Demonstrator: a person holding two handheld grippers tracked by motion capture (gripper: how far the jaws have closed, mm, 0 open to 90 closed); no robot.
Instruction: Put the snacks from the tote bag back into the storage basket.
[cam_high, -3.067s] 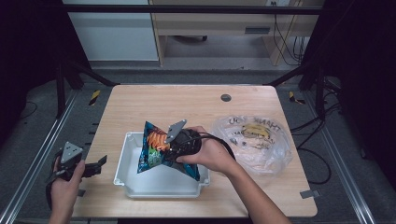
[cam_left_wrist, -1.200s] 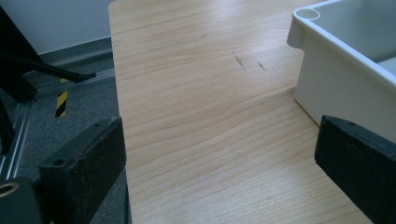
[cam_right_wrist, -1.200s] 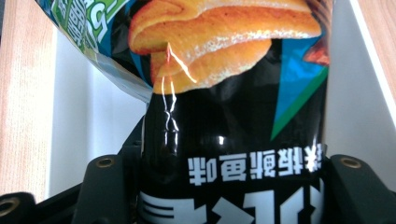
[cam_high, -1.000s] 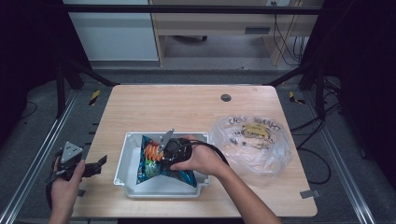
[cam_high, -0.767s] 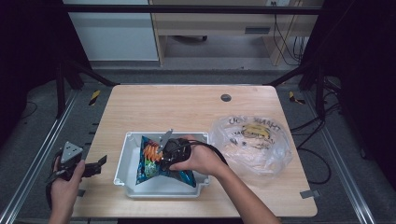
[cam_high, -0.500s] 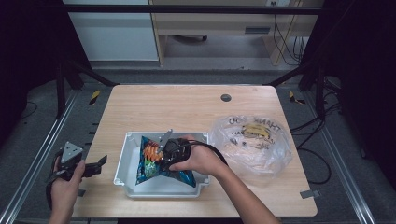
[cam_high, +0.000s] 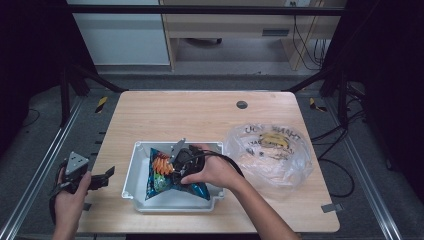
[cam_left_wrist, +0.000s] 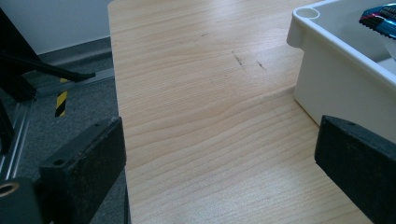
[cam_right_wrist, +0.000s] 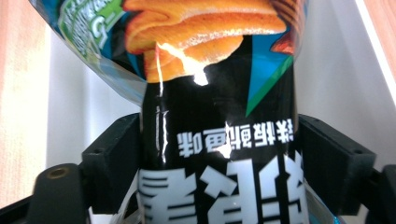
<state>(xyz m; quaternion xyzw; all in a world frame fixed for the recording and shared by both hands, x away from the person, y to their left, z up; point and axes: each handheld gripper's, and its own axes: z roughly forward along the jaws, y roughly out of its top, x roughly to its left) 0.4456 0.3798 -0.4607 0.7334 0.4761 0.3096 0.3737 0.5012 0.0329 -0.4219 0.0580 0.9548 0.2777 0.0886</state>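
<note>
The right gripper (cam_high: 172, 167) has just been opening, its jaws flanking the chip bag (cam_high: 167, 175) in the white tray (cam_high: 131, 172). At nine o'clock, the left gripper (cam_high: 102, 177) hangs spread

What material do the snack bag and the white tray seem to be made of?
Snack bag: probably glossy plastic film, since it creases and shows bright glints in the right gripper view. White tray: likely moulded plastic, matte, with smooth walls and rounded corners.

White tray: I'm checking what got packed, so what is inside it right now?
The white tray holds one blue-and-black chip bag, lying flat. The right gripper and hand cover part of the bag; anything beneath it is hidden.
</note>
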